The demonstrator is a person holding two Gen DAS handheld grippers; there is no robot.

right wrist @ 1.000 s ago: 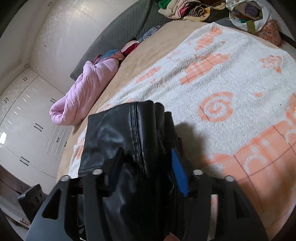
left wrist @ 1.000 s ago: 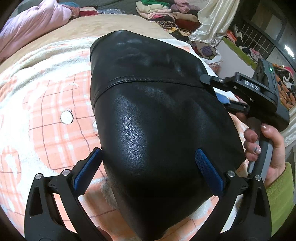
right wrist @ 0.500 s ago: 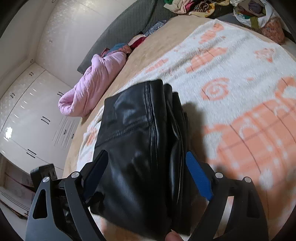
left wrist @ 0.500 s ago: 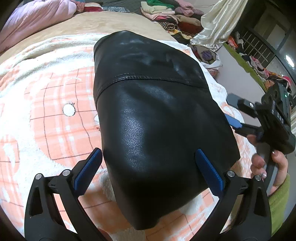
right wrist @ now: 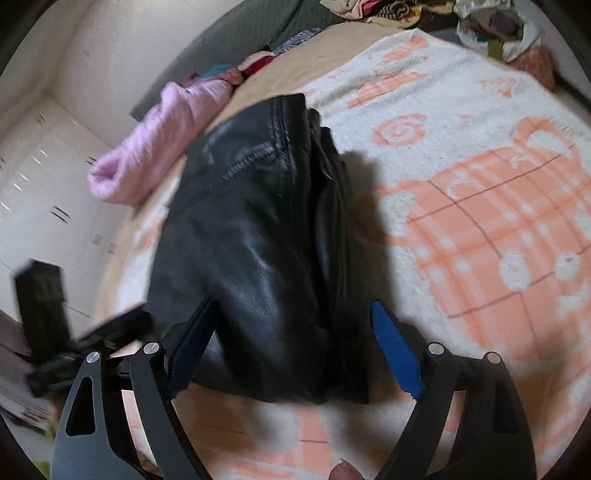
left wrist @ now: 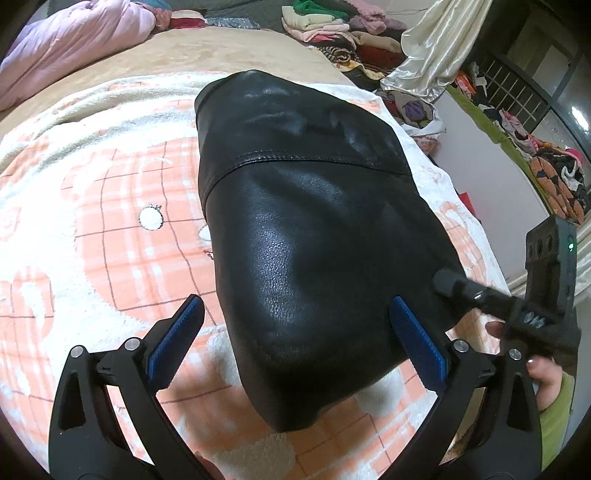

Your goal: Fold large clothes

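Note:
A folded black leather garment [left wrist: 314, 236] lies on the orange-and-white patterned blanket [left wrist: 92, 229] on the bed. My left gripper [left wrist: 295, 339] is open and empty, its blue pads spread above the garment's near end. My right gripper [right wrist: 295, 347] is open and empty, hovering over the garment [right wrist: 266, 251] at its other side, where the stacked folded layers show. The right gripper also shows at the right edge of the left wrist view [left wrist: 517, 295]. The left gripper shows blurred at the left of the right wrist view [right wrist: 55, 332].
A rolled pink quilt [left wrist: 74, 48] lies at the bed's far side. Piles of clothes [left wrist: 332, 33] and a cream satin cloth [left wrist: 432, 48] sit beyond the bed. White wardrobes [right wrist: 33, 177] stand by the wall. A bag of clothes [right wrist: 498, 26] sits past the blanket's corner.
My right gripper has opened, let go of the garment's edge and drawn back. The garment now lies flat on the blanket. My left gripper has lifted slightly and stayed open.

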